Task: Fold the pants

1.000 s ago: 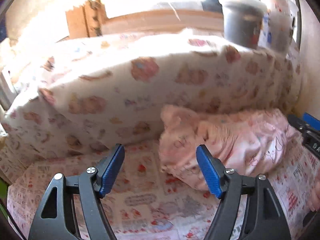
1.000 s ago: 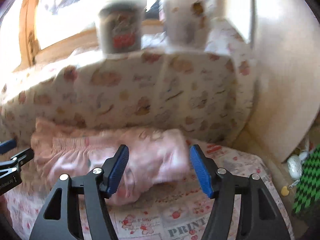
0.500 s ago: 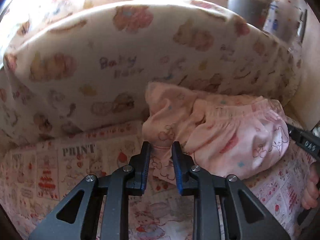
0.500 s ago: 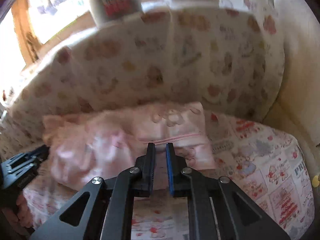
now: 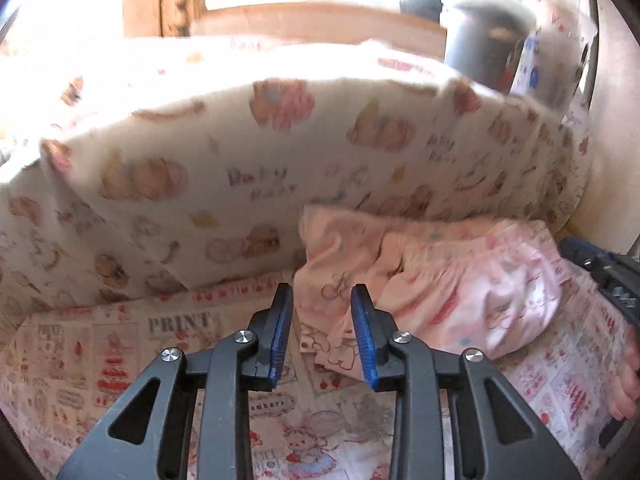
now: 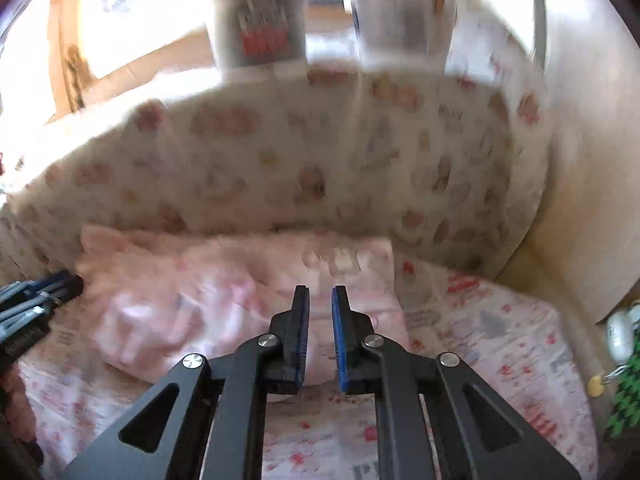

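Small pink printed pants (image 5: 448,280) lie bunched on a printed sheet (image 5: 120,364) against a padded bumper. My left gripper (image 5: 322,320) is partly open, its blue pads either side of the pants' left corner, not clamping it. In the right wrist view, the pants (image 6: 208,280) lie blurred across the middle. My right gripper (image 6: 320,312) hovers over their right part with a narrow gap between the pads; no cloth shows between them. The right gripper shows at the right edge of the left view (image 5: 600,272).
A cream padded bumper (image 5: 280,152) with animal prints curves behind the pants. Two jars (image 6: 260,20) stand on the ledge above it. A wall (image 6: 592,160) closes the right side. Small objects (image 6: 618,336) lie off the sheet at right.
Both grippers went from wide open to nearly shut half a second ago. Since then both have opened somewhat, the left more, and both have drawn back a little from the pants.
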### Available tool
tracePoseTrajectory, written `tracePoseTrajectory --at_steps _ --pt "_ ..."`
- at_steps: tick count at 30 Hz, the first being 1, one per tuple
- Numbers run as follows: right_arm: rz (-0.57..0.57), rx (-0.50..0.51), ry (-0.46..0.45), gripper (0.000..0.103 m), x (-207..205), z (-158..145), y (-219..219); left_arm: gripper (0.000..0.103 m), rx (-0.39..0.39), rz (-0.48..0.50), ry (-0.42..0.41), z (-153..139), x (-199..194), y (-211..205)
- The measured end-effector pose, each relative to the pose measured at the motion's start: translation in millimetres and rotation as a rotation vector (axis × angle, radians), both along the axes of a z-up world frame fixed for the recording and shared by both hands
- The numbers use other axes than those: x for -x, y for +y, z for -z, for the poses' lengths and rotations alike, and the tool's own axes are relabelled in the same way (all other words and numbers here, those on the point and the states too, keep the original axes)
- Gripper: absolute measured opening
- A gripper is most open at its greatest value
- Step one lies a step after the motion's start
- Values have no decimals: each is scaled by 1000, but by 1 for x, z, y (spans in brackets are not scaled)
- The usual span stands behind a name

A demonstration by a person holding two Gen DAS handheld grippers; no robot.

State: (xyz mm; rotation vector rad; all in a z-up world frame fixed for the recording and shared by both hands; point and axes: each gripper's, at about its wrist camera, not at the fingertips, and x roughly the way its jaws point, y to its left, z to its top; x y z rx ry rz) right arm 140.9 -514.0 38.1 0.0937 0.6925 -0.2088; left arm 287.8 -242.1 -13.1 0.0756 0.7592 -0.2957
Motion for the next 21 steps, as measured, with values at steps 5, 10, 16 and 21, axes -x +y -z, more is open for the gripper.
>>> tracePoseTrajectory --at_steps 5,10,16,21 --pt "-32 -11 -130 12 30 -43 29 29 -10 -10 -91 -23 32 22" --pt "-77 36 -223 28 61 -52 67 39 15 -16 -302 -57 87 49" --pt "-58 60 -336 68 92 -36 90 86 92 -66 -504 -64 136 83" --pt "-73 78 -414 89 101 -21 104 103 98 -36 -614 -54 154 90"
